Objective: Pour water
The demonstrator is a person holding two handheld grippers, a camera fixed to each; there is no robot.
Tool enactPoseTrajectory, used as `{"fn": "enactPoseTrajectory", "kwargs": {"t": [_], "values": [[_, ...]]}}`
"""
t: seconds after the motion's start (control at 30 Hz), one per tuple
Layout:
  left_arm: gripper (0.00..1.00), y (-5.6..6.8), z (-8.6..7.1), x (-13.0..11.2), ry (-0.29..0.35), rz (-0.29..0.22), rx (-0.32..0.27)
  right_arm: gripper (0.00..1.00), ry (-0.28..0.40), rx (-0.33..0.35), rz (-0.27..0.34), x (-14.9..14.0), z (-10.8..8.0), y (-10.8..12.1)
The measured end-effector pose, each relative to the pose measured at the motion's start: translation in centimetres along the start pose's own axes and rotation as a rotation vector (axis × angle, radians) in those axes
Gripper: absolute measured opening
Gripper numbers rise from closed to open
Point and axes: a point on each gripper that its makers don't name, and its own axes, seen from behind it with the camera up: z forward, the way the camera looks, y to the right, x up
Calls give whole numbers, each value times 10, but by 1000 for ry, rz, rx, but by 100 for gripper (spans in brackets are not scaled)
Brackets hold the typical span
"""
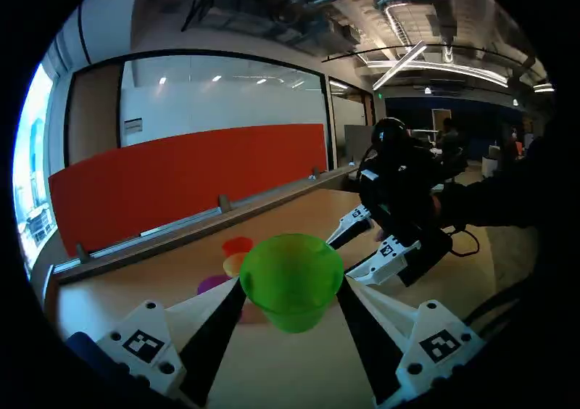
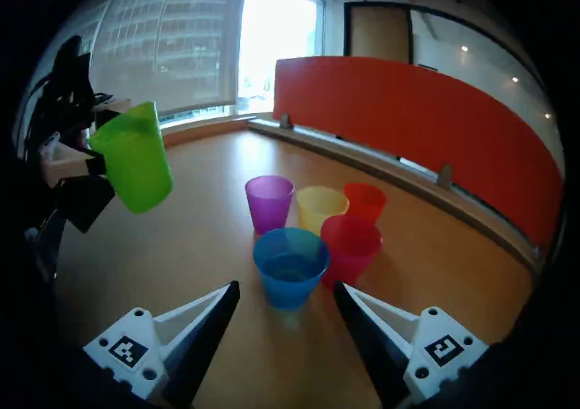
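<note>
Over the wooden bench (image 2: 449,264), left gripper (image 1: 290,286) pinches the green cup (image 1: 291,264); right gripper (image 2: 285,286) stands wide, blue cup (image 2: 290,264) just beyond its fingers: close squarely, mid-wall.

An office is showing: a long wooden desk (image 2: 449,264) is stretching ahead of the fingers (image 2: 210,329), an orange divider (image 2: 435,126) is standing beyond, and strip lights (image 1: 399,64) are glowing overhead.

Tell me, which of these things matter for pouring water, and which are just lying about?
In the job, likely: green cup, held by left gripper; blue cup, before the open right gripper.
Probably idle: purple cup, yellow cup, orange cup, red cup, partition.
</note>
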Motion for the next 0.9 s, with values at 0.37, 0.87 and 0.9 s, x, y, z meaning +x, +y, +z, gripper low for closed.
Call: {"fn": "enactPoseTrajectory", "kwargs": {"t": [0.37, 0.87, 0.9], "values": [[87, -8, -17, 15, 61, -36, 46, 100, -28, 7, -24, -4, 13, -2], [87, -10, -30, 14, 68, -32, 64, 100, -58, -4, -27, -6, 31, 0], [87, -9, -31, 14, 68, -32, 63, 100, -60, -7, -26, -6, 32, 1]]}}
